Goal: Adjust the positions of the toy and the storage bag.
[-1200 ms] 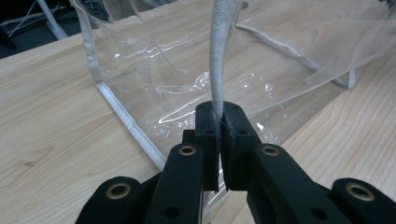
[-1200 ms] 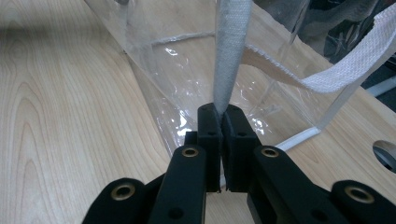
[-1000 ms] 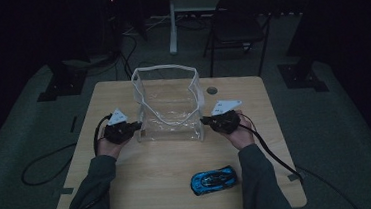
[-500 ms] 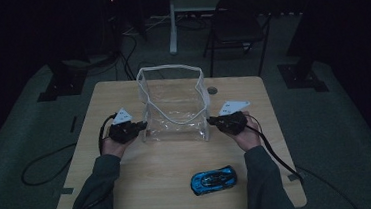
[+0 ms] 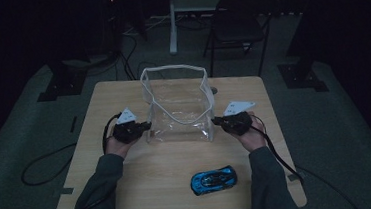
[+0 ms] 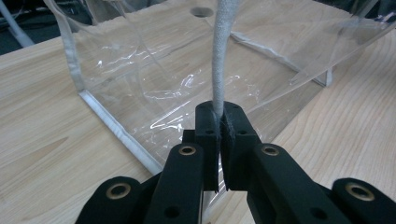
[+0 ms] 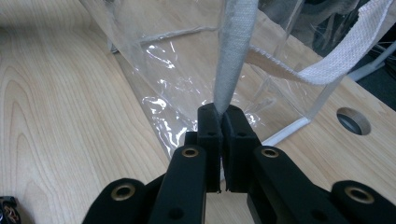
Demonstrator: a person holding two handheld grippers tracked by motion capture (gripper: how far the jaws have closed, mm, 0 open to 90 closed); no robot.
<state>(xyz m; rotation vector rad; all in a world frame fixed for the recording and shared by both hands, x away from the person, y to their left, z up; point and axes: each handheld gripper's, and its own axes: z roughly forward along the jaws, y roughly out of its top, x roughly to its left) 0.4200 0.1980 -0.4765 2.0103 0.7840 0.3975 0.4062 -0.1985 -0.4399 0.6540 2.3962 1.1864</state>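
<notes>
A clear plastic bag (image 5: 179, 112) with white fabric trim stands open in the middle of the wooden table (image 5: 144, 173). My left gripper (image 5: 143, 128) is at the bag's left side, shut on its white edge trim (image 6: 223, 46), the jaws (image 6: 218, 122) pinching the strip. My right gripper (image 5: 217, 122) is at the bag's right side, shut on the white trim (image 7: 233, 56) there. A white strap handle (image 7: 345, 51) hangs loose inside the bag. A blue toy car (image 5: 213, 179) lies near the table's front edge, apart from both grippers.
A round cable hole (image 7: 354, 120) is in the table behind the bag. A dark chair (image 5: 237, 25) and a white desk leg (image 5: 172, 20) stand beyond the table on the carpet. Cables trail off both table sides.
Both grippers have shifted slightly outward and farther from the person, still holding the bag's sides; the bag now stands a little wider. The car has not moved.
</notes>
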